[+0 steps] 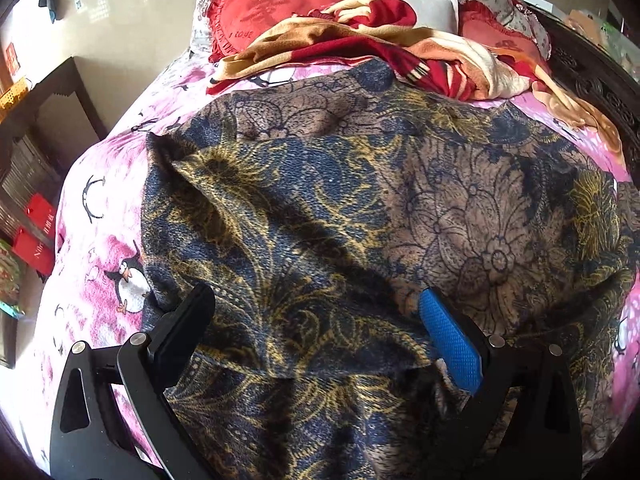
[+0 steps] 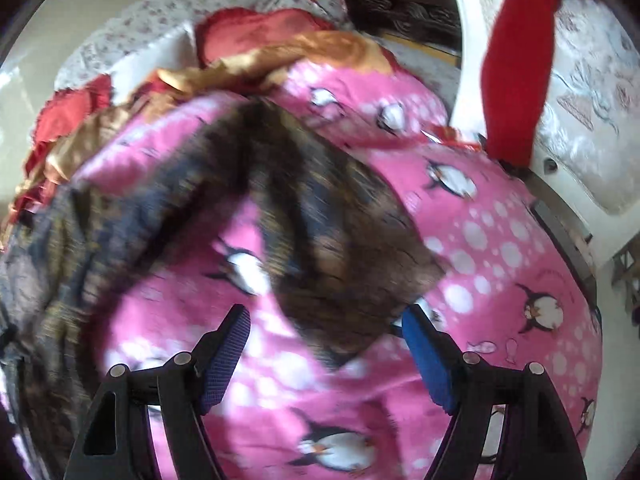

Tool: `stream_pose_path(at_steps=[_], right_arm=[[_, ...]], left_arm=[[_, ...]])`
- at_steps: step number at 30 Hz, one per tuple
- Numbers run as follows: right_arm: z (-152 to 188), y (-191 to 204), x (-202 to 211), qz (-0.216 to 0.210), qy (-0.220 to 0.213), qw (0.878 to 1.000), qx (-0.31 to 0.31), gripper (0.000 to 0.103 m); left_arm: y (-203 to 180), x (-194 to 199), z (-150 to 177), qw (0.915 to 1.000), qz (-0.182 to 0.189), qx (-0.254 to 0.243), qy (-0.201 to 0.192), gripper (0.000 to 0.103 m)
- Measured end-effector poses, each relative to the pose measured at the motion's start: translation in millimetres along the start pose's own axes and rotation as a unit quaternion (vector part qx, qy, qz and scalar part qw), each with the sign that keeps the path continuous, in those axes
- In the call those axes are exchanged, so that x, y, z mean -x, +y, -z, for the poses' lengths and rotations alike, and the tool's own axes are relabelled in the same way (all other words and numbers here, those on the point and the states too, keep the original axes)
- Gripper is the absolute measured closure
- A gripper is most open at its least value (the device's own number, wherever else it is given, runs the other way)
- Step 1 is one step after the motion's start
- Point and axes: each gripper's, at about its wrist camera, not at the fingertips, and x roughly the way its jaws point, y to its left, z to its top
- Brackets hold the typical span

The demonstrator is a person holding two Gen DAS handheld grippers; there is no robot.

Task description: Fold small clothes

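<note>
The patterned garment (image 1: 360,208) lies spread on the pink bedsheet (image 1: 96,240). Its sleeve (image 2: 332,248) points straight toward the right gripper (image 2: 326,344), whose jaws gape just short of the cuff. The left gripper (image 1: 316,320) is spread wide over the cloth, holding nothing.

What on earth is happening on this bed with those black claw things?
A person is folding a patterned blue-and-gold garment using a handheld gripper in each hand. It lies spread on the pink penguin bedsheet. The left gripper is open over the garment's near edge. The right gripper is open too, at a corner flap of the cloth; that view is blurred. A rumpled red-and-tan blanket sits by the pillows. Nothing looks gripped yet.
</note>
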Motion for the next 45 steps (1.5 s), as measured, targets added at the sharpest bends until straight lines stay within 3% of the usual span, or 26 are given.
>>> stream_pose_path(at_steps=[2,3,4,5,6,10,12,15,17,19,22,24,29,34,38,41,42,44,45], right_arm=[[4,-9,-12,-0.001,0.000,1.000,0.002,0.034],[5,-13,-15,-0.019,-0.002,1.000,-0.001,0.057],[4,-14,-17,-0.045,-0.006,0.999,-0.008,0.073],[1,-20,-17,-0.062,-0.013,0.998,-0.018,0.082],[0,-22,-10,-0.047,-0.029,0.998,-0.019,0.096],[-16,-31,43,0.040,-0.134,0.990,0.006,0.096],[-30,-36,83,0.099,-0.198,0.975,0.022,0.096],[-53,-37,137,0.145,-0.276,0.949,0.053,0.096],[-71,-31,169,0.129,-0.317,0.937,0.068,0.095],[-83,-17,207,0.075,-0.359,0.926,0.087,0.096],[-98,17,249,-0.043,-0.386,0.914,0.118,0.095],[-107,54,263,-0.129,-0.377,0.905,0.149,0.096],[-114,172,245,-0.264,-0.314,0.884,0.225,0.096],[-75,315,169,-0.330,-0.218,0.869,0.299,0.096],[-18,388,100,-0.350,-0.124,0.877,0.305,0.093],[26,421,43,-0.341,0.006,0.882,0.325,0.078],[32,420,36,-0.346,0.024,0.881,0.321,0.077],[40,396,39,-0.365,0.022,0.879,0.306,0.059],[39,384,42,-0.370,0.015,0.880,0.299,0.042]], left_arm=[[-3,2,1,1.0000,-0.002,-0.004,0.000,0.000],[-3,3,1,1.0000,-0.003,-0.007,-0.001,0.000],[-3,4,1,0.9999,-0.005,-0.010,-0.002,0.000],[-3,6,1,0.9999,-0.008,-0.011,-0.004,0.000],[-2,7,1,0.9998,-0.012,-0.012,-0.005,0.000],[10,10,-1,0.9999,-0.015,0.003,-0.007,0.000],[16,13,-2,0.9998,-0.014,0.014,-0.009,0.000],[23,17,-4,0.9995,-0.010,0.025,-0.013,0.000],[26,21,-5,0.9994,-0.007,0.031,-0.017,0.000],[29,26,-6,0.9991,-0.003,0.035,-0.023,0.000],[37,37,-8,0.9983,0.003,0.044,-0.037,0.000],[45,44,-9,0.9976,0.009,0.054,-0.043,0.000],[78,62,-10,0.9947,0.010,0.080,-0.064,0.000],[109,69,-4,0.9922,0.003,0.106,-0.066,0.000],[129,63,2,0.9912,-0.006,0.121,-0.054,0.000],[137,59,3,0.9908,-0.001,0.128,-0.046,0.000],[138,60,4,0.9906,0.002,0.128,-0.047,0.000],[137,60,4,0.9907,0.011,0.124,-0.056,0.000],[134,58,3,0.9908,0.016,0.121,-0.058,0.000]])
